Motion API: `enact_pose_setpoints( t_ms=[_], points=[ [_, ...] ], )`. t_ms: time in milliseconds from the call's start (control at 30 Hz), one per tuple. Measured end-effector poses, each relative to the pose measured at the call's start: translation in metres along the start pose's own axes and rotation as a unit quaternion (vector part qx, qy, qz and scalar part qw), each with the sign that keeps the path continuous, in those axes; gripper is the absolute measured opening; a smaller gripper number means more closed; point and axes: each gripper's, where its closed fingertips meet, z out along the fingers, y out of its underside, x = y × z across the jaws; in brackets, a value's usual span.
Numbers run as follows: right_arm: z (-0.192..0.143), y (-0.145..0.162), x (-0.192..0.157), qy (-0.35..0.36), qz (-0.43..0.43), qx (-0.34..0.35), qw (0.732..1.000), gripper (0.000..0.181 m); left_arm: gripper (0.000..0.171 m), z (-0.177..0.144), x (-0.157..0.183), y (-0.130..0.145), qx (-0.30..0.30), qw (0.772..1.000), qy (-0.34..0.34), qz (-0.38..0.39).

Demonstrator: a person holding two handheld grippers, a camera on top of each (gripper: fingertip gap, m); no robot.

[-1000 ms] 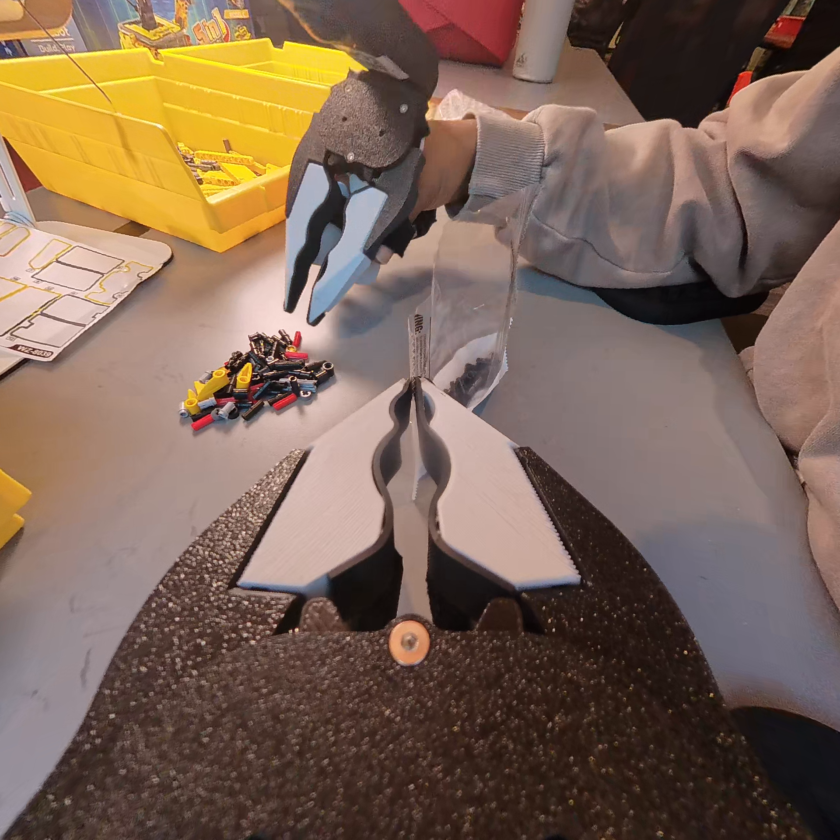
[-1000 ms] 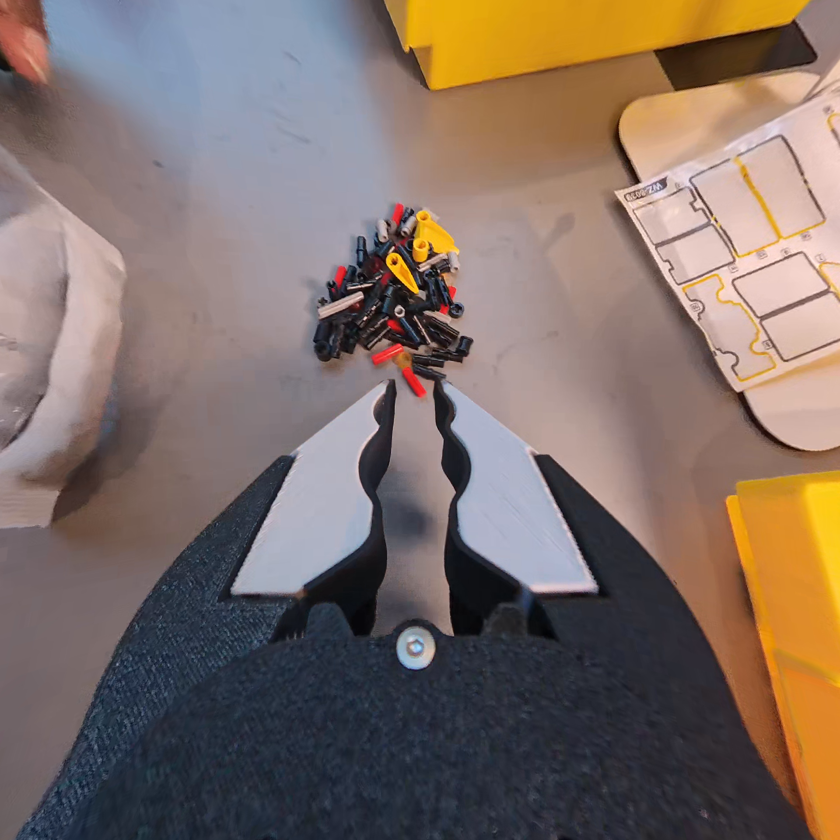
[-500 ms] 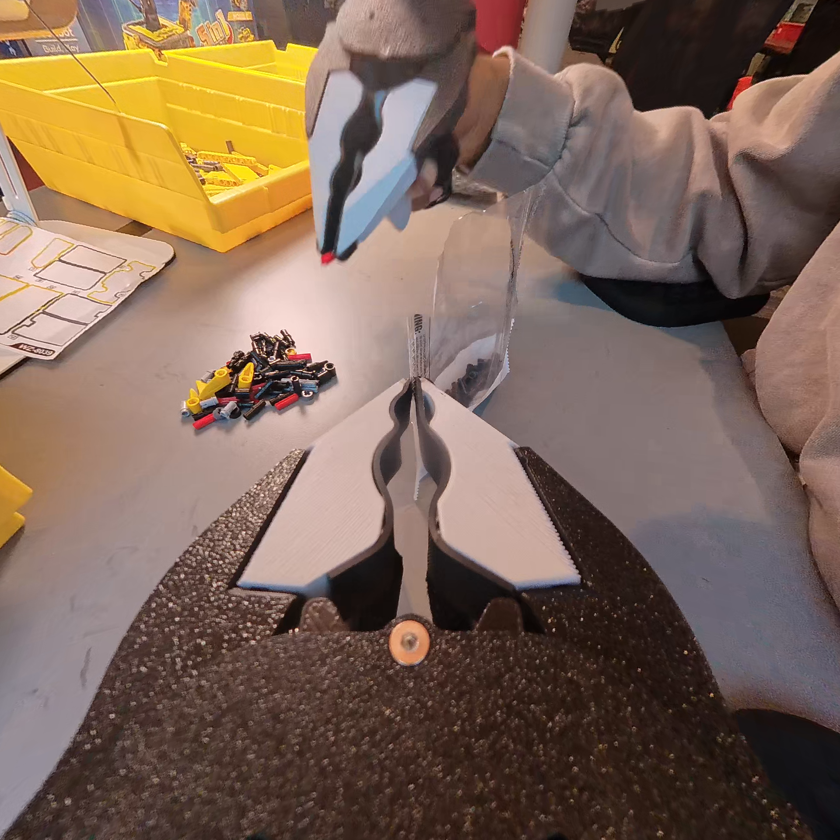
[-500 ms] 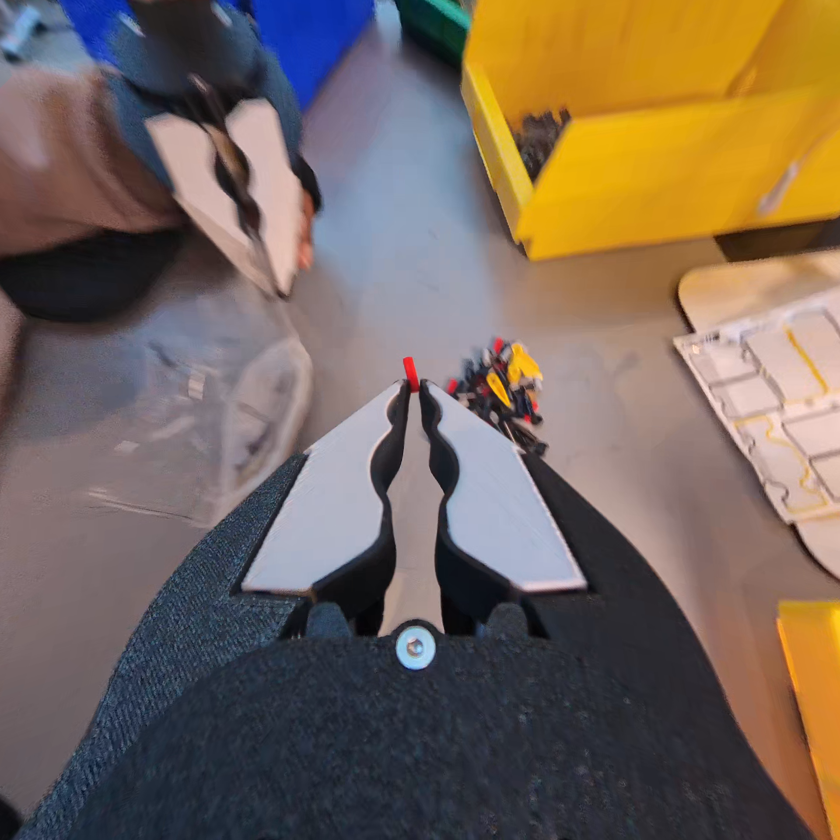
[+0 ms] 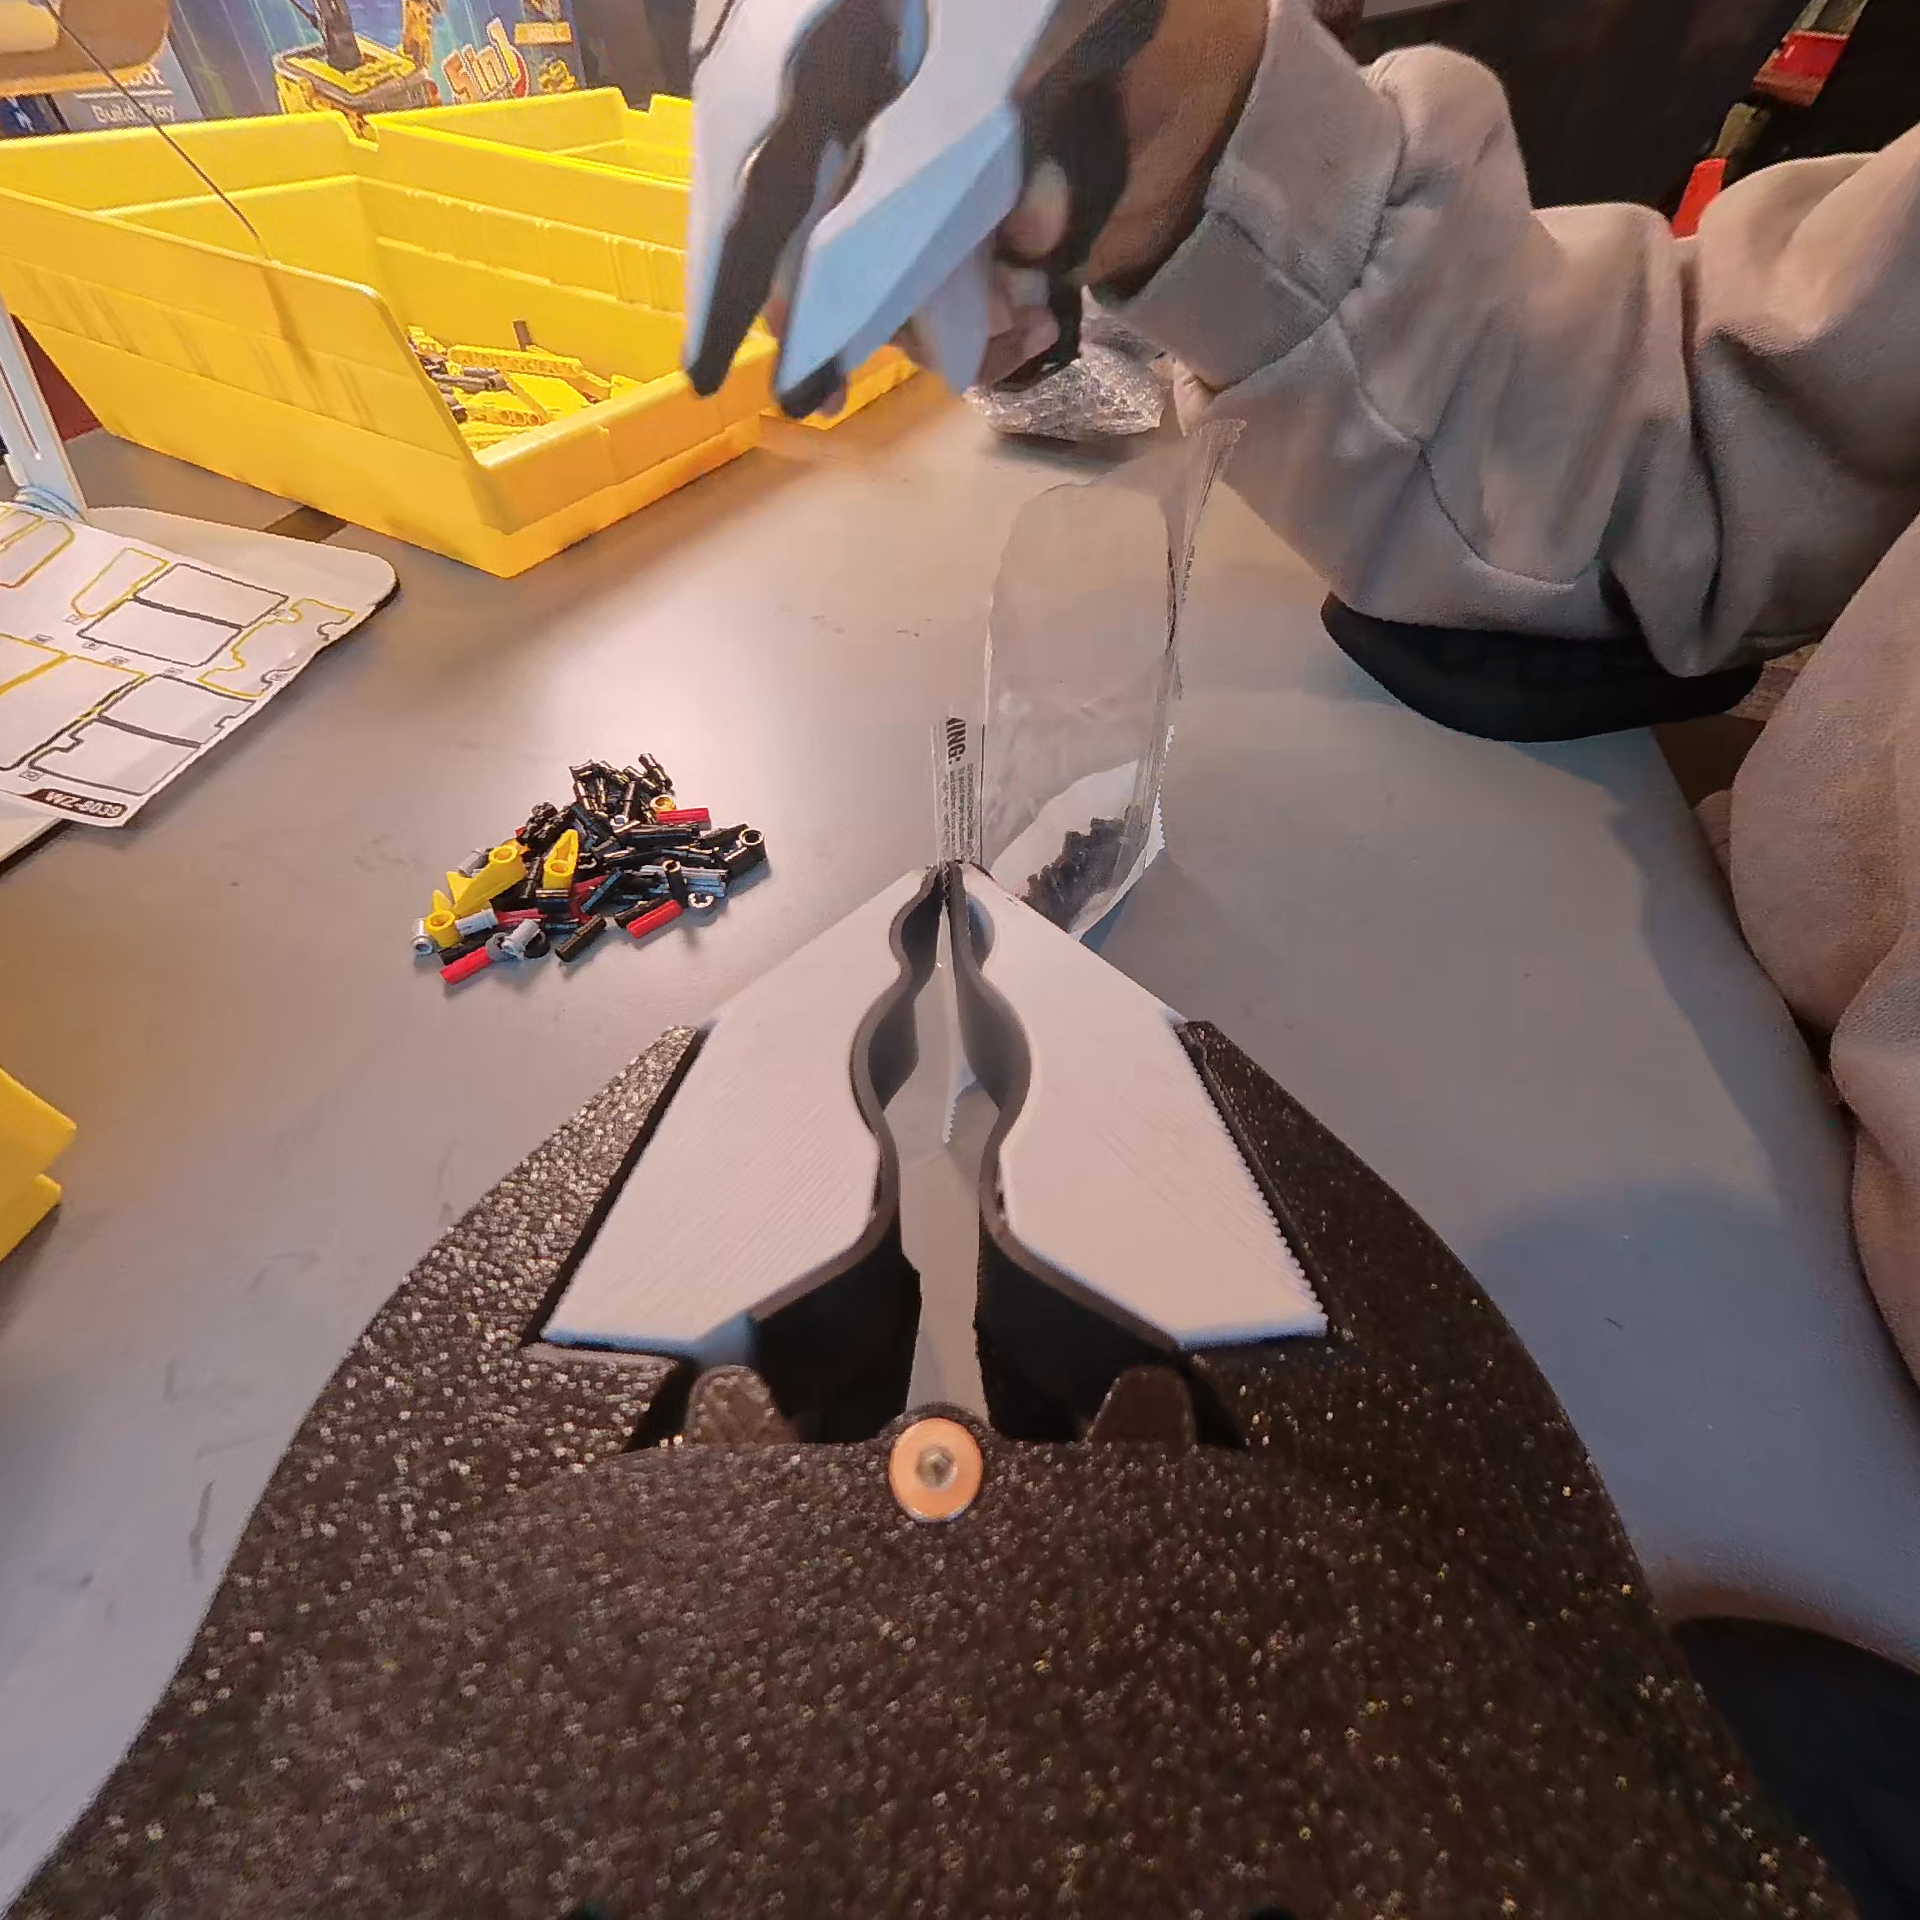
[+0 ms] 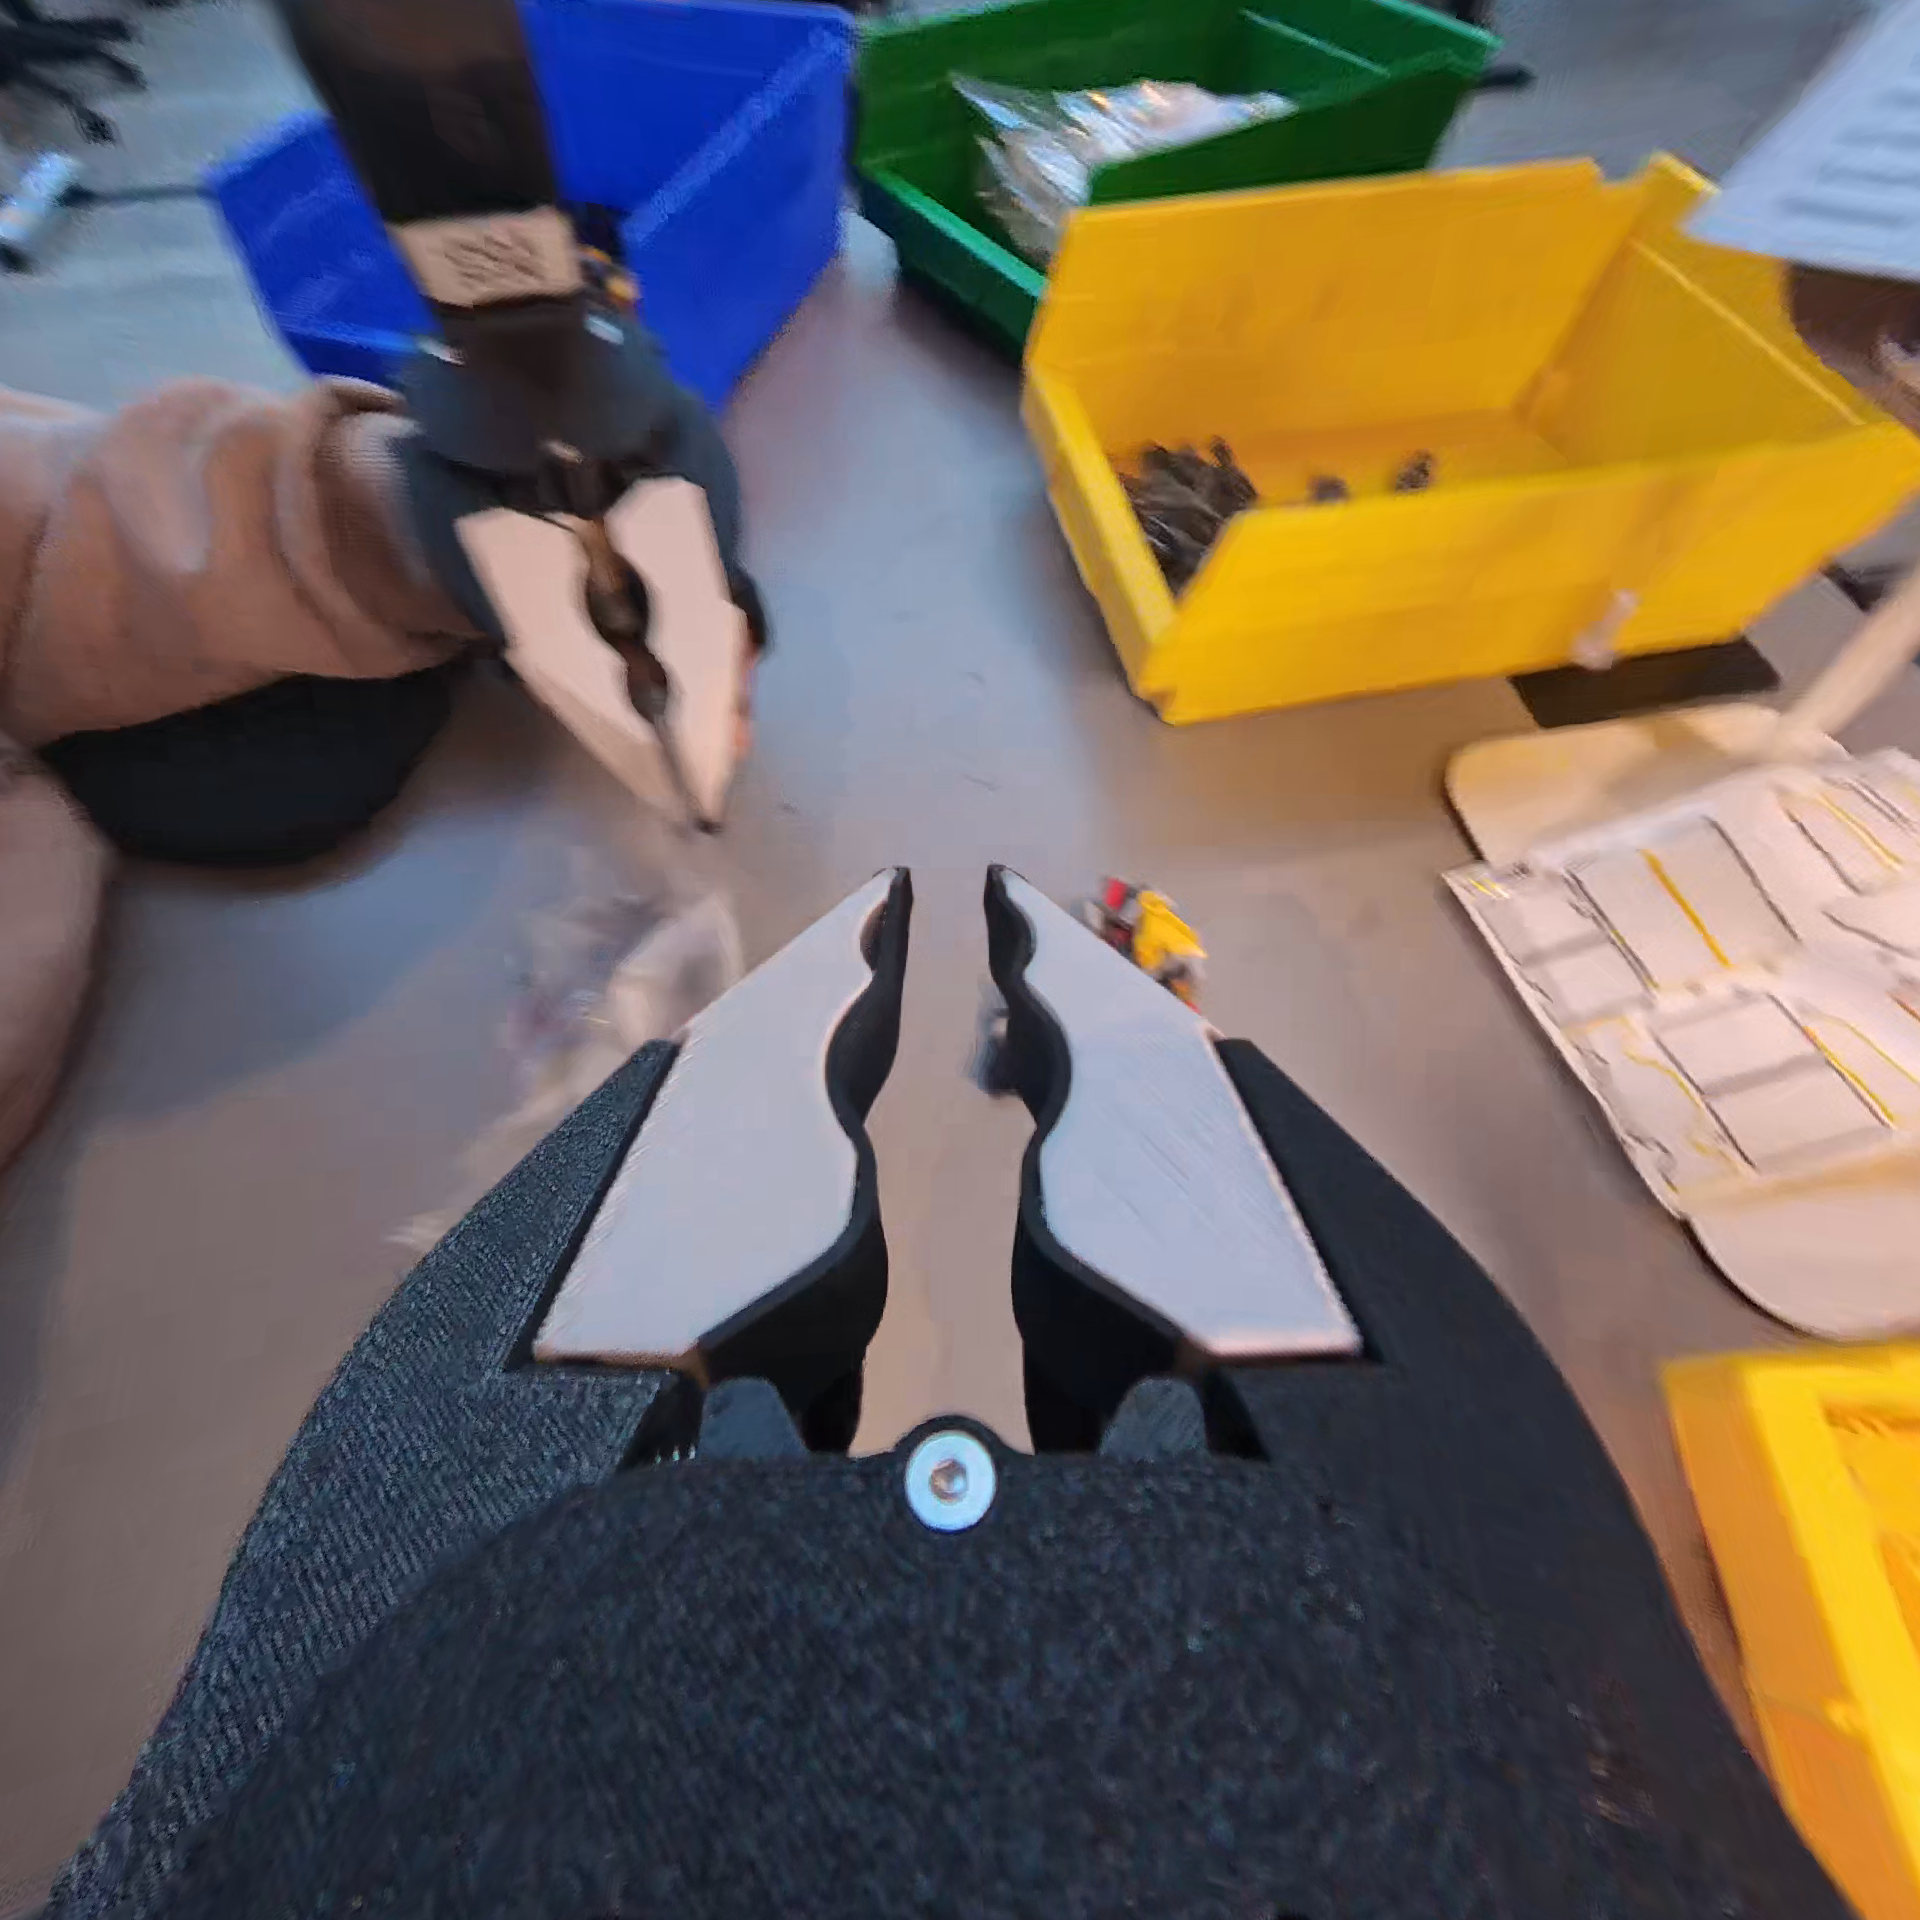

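the left gripper is pinched closed on the edge of a clear plastic bag, which stands up from the fingertips. the bag is see-through and crinkled, with a strip of small print down its near edge, a serrated edge on its other side and a clump of small black parts settled in its lower corner against the grey table.

taking the bag as landmark: a pile of small parts in black, red, yellow and grey lies on the table to its left, apart from it. beyond that pile sits a yellow bin with yellow and black pieces inside, and a printed sheet lies at the far left.

the right gripper hovers above the bag's open top, fingers parted with nothing between them; its view is motion-blurred. a grey sleeve reaches in behind the bag. the right wrist view also shows a blue bin and a green bin beyond the left gripper.
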Motion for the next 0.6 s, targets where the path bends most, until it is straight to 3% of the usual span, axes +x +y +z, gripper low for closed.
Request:
enact_pose_setpoints(
  t_ms=[100,200,600],
  points=[
    [0.011,0.062,0.057,0.091,0.016,-0.083,0.992,0.019,0.000,0.000,0.000,0.000,0.001,1.000,0.001,-0.002],
    [0.031,0.101,0.065,0.076,0.046,-0.117,0.989,0.026,0.000,0.000,0.000,0.000,0.001,1.000,0.001,-0.001],
    [0.047,0.119,0.059,0.038,0.034,-0.174,0.983,0.015,0.000,-0.001,-0.001,0.000,0.001,1.000,-0.001,-0.001]
  ],
)
